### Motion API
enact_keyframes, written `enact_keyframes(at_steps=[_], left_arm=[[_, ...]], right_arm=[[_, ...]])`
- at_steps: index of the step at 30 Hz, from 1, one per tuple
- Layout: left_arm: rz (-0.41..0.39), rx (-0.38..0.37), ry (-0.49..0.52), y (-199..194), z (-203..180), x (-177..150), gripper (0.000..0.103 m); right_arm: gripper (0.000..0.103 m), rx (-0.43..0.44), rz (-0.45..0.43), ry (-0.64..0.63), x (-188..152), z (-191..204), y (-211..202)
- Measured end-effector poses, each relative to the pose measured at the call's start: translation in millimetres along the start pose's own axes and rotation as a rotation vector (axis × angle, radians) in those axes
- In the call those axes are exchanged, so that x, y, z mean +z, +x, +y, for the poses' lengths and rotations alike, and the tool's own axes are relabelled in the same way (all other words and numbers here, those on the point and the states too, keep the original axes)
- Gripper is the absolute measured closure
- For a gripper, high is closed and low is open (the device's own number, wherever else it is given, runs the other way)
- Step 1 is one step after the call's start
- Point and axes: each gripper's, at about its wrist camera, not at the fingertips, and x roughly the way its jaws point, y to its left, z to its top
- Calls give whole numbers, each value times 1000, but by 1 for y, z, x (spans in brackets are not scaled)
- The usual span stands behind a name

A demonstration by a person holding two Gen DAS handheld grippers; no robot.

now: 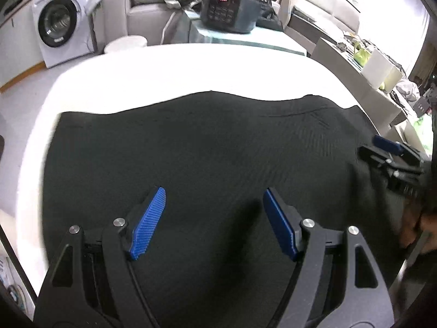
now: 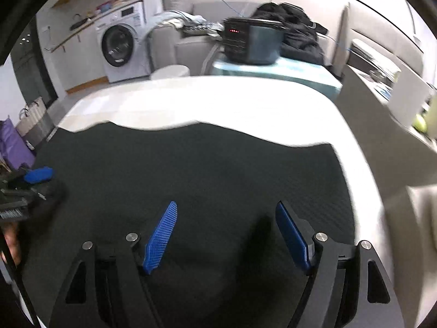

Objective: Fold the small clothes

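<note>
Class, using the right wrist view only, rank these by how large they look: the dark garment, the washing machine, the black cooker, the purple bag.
1. dark garment, by far.
2. washing machine and black cooker: they look alike, so unranked.
3. purple bag, partly cut off at the edge.

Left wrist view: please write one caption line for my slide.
Open left gripper above a black garment spread on a white table.
</note>
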Motion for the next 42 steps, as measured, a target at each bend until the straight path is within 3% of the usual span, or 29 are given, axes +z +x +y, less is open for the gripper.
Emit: enact_keyframes(at_steps=[3,6,13,17,20,24,28,30,34,36,39,42], left_arm=[[7,16,32,16,-11,9,31],[-6,42,55,20,-8,14,31],[-35,117,-12,9,38,7,32],[-67,115,-37,1,40,12,31],[-79,92,-28,6,25,23,31],[-33,88,-11,31,14,38,31],[-43,118,11,33,18,40,31],[-47,127,-19,29,31,39,31],[-48,165,-64,15,47,28,31],[-77,111,-93,-1,43,19,31],[-76,-21,-52,-11,17,7,31],[-29,-47,31,-2,-7,-6,31]], right_arm=[[27,37,1,8,10,18,17],[27,-5,59,-25,14,21,37],[25,-163,69,57,14,-45,44],[25,-139,54,117,12,-59,34],[25,-83,43,83,17,-40,32],[25,-46,44,26,28,-15,47],[25,-77,62,14,27,-22,52],[22,-187,62,19,24,-37,49],[21,-176,65,127,14,-73,38],[22,-178,43,119,10,-70,25],[22,-75,18,74,6,-44,8],[22,43,38,-26,-4,-3,2]])
